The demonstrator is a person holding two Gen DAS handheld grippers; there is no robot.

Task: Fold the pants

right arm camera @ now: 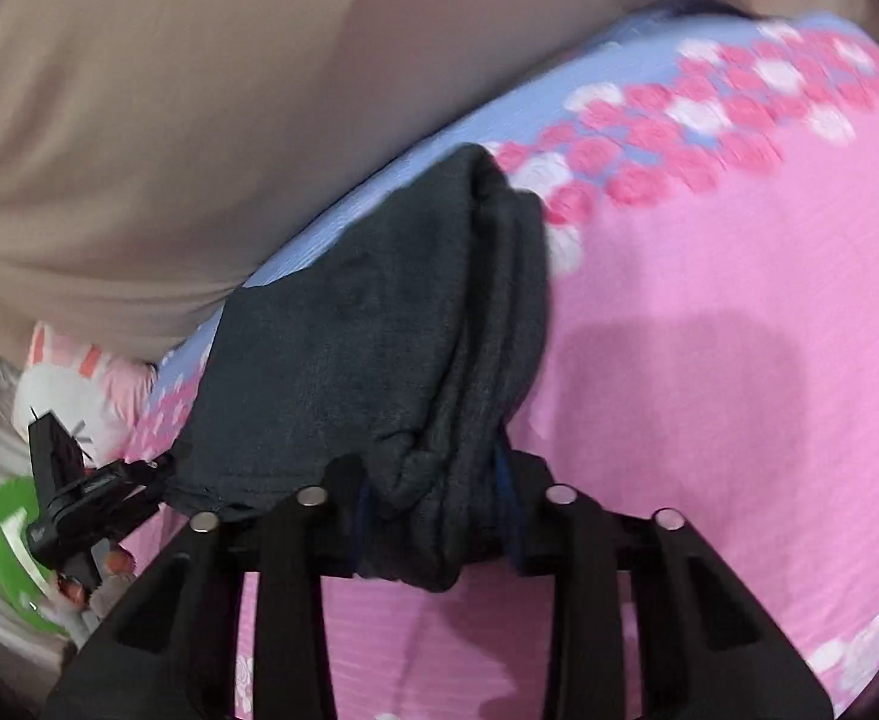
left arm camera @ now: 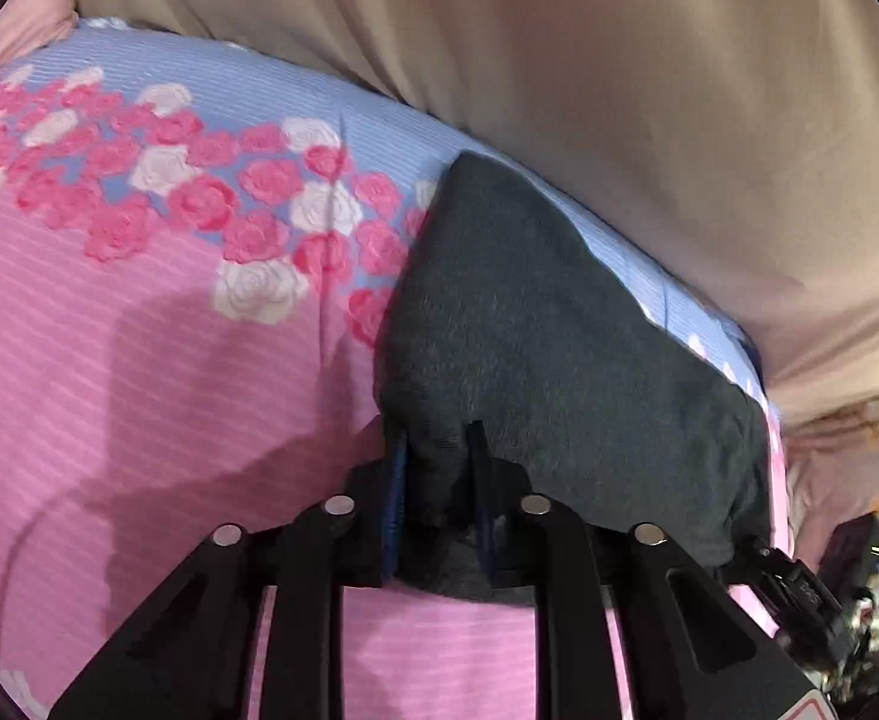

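The pants [left arm camera: 535, 324], dark charcoal and already doubled into a thick bundle, lie on the bed near its far edge, where the blue band of the floral bedspread [left arm camera: 139, 360] meets a beige fabric backdrop [left arm camera: 559, 90]; their near corners are lifted off the pink part of the cover. The left gripper [left arm camera: 439, 456] has its jaws closed on one near corner of the cloth, and the right gripper [right arm camera: 439, 480] has its jaws closed on the other, where several stacked layers bunch into a fat roll between the fingers. That roll is the main risk: judging by its thickness, the jaws may hold only the outer layers, so an inner layer could slide free as the edge is carried over and the fold would open up. The left-hand grasp looks shallow, only a small tuck of fabric between the pads, and a sharp pull could strip it out. If the two grippers move at unequal heights or speeds the edge would skew and the fold would land crooked. The bundle sits close to the far edge of the bed, so carrying the near edge too far forward could push it against the backdrop or off the cover. Both views are somewhat blurred, so how deep each grasp reaches cannot be told for certain.
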